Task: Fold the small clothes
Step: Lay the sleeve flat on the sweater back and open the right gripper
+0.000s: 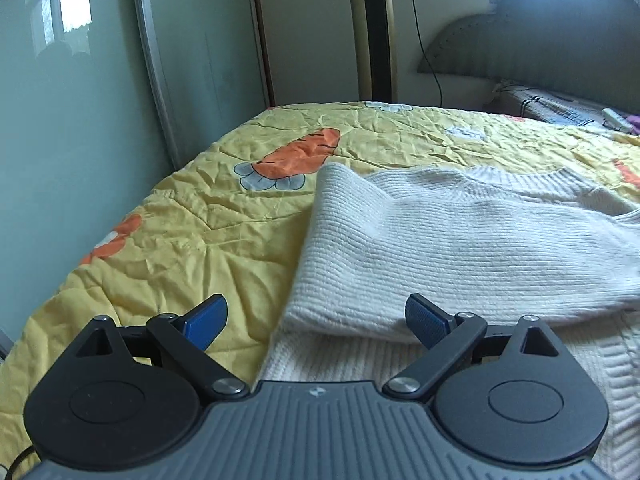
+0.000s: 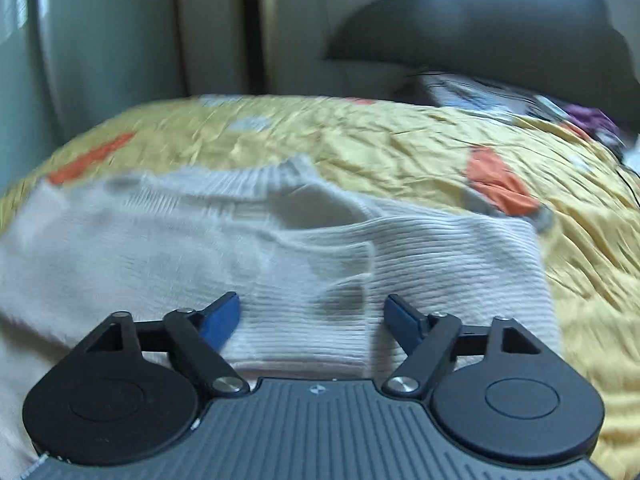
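Note:
A cream ribbed knit sweater lies on the yellow bedspread, one sleeve folded across its body. My left gripper is open just above the sweater's near left edge, with nothing pinched between its blue pads. In the right wrist view the same sweater shows both sleeves laid over the body, their cuffs meeting near the middle. My right gripper is open over a folded sleeve cuff; the knit lies between the fingers but the pads do not press it. This view is blurred.
The bed carries a yellow quilt with orange carrot prints. A glass wardrobe door runs along the left, a tall fan stands behind, and a grey headboard with small items is at the far right.

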The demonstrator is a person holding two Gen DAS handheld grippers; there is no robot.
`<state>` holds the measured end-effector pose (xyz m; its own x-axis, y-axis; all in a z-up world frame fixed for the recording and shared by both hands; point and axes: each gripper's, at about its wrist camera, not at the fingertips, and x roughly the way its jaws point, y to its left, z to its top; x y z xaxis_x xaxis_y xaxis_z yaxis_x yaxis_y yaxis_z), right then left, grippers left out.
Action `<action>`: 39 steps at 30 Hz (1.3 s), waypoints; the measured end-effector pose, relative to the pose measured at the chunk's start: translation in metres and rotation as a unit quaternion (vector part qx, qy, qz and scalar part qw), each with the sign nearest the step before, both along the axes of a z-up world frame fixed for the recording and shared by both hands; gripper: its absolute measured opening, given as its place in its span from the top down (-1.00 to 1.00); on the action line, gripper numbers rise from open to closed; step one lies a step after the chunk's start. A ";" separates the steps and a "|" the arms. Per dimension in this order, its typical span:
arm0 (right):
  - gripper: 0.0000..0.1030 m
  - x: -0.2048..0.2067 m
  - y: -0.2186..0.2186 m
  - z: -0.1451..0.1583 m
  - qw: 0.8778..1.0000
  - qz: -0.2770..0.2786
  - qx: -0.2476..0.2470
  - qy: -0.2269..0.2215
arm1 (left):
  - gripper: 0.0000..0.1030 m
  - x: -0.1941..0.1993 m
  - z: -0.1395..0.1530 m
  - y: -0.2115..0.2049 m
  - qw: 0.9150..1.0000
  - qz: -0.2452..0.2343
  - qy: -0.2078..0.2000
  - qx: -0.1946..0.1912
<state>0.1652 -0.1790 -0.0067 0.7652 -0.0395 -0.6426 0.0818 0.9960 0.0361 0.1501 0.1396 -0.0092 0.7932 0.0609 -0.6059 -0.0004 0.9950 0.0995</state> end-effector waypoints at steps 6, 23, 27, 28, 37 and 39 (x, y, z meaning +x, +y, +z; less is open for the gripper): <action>-0.98 -0.028 0.016 0.011 0.999 0.015 -0.046 -0.019 | -0.88 -0.009 0.000 0.001 0.999 -0.002 0.014 -0.033; -0.98 -0.075 0.025 -0.003 0.999 -0.003 -0.034 0.011 | -0.88 -0.036 -0.005 -0.002 0.999 -0.020 0.033 -0.038; -0.99 -0.089 0.025 -0.008 0.999 -0.006 -0.037 0.022 | -0.88 -0.045 -0.010 -0.012 0.999 -0.026 0.028 -0.021; -0.99 -0.092 0.024 -0.010 0.999 -0.007 -0.036 0.025 | -0.88 -0.046 -0.011 -0.014 0.999 -0.028 0.028 -0.018; -0.99 -0.106 0.021 -0.016 0.999 -0.016 -0.020 0.023 | -0.88 -0.058 -0.015 -0.021 0.998 -0.031 0.034 -0.032; -0.99 -0.109 0.021 -0.016 0.999 -0.016 -0.020 0.022 | -0.88 -0.061 -0.015 -0.022 0.998 -0.028 0.036 -0.036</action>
<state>0.0562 -0.1575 -0.0227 0.7345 -0.0891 -0.6727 0.1141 0.9934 -0.0070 0.0892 0.1180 -0.0244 0.7487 -0.0293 -0.6622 0.0608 0.9978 0.0247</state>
